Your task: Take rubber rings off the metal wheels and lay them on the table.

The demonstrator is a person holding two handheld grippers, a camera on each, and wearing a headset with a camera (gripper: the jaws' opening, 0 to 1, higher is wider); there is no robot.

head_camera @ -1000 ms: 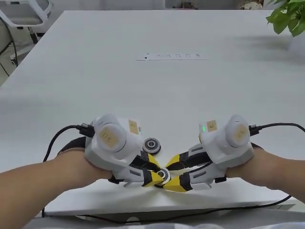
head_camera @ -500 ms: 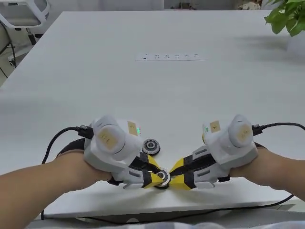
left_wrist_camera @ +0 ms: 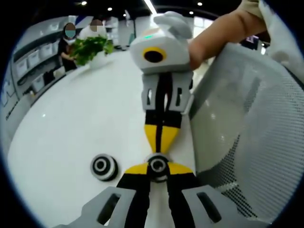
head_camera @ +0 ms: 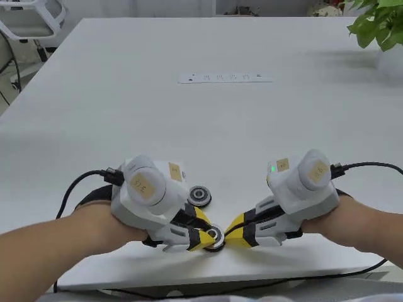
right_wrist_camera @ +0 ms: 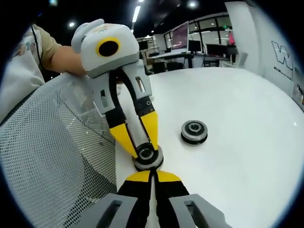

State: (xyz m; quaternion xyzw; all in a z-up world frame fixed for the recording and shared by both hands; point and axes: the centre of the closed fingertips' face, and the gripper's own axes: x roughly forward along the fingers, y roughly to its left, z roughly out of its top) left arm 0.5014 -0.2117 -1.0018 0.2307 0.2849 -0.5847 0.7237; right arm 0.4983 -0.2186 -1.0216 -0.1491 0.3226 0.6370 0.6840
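A small metal wheel [head_camera: 216,234] with a black rubber ring hangs just above the table's near edge. My left gripper [head_camera: 208,238] is shut on the wheel; in the left gripper view the wheel [left_wrist_camera: 157,164] sits between its yellow tips [left_wrist_camera: 158,170]. My right gripper [head_camera: 230,231] meets the wheel from the right. In the right gripper view its tips [right_wrist_camera: 152,176] are pressed together at the rim of the wheel [right_wrist_camera: 148,156], apparently pinching the ring. A second wheel [head_camera: 199,195] with its ring lies flat on the table just behind.
The white table [head_camera: 220,126] stretches far ahead, and its front edge is right under the grippers. A flat power strip [head_camera: 223,77] lies mid-table. A plant [head_camera: 378,22] stands at the far right. A mesh chair back [left_wrist_camera: 237,133] is close behind the edge.
The right gripper's jaws, spread around the wheel a second ago, have closed at its rim. The left gripper still holds the wheel in the same spot.
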